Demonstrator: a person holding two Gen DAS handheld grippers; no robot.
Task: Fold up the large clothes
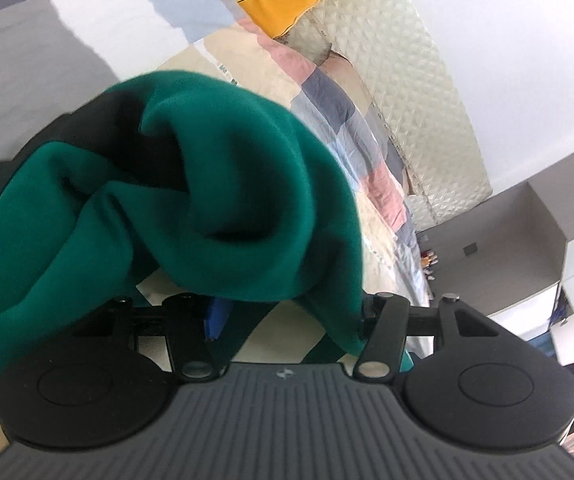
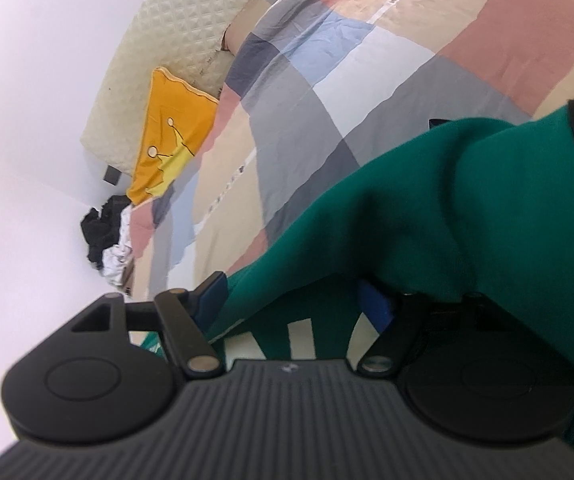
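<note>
The green garment [image 1: 215, 200] is bunched in thick folds and hangs over both claws, above a bed covered by a patchwork quilt [image 2: 327, 92] of grey, pink, cream, blue and white squares. Black lining or trim shows along its upper folds in the left wrist view and at its far right side in the right wrist view.

The left claw [image 1: 287, 316] stands partly open with the green fabric draped across it. The cloth hides most of the space between the blue pads [image 1: 213, 318], so I cannot tell whether they pinch it.

The right claw [image 2: 299, 308] also stands partly open. Green fabric runs down between its blue pads [image 2: 375, 306] and lies over the right-hand one; whether the pads press on it I cannot tell.

At the head of the bed a cream quilted headboard [image 2: 159, 64] stands against the white wall, with an orange cushion [image 2: 171, 140] leaning at its foot. Near the bed's corner beyond the cushion lies a small heap of black and white clothes [image 2: 107, 236].
</note>
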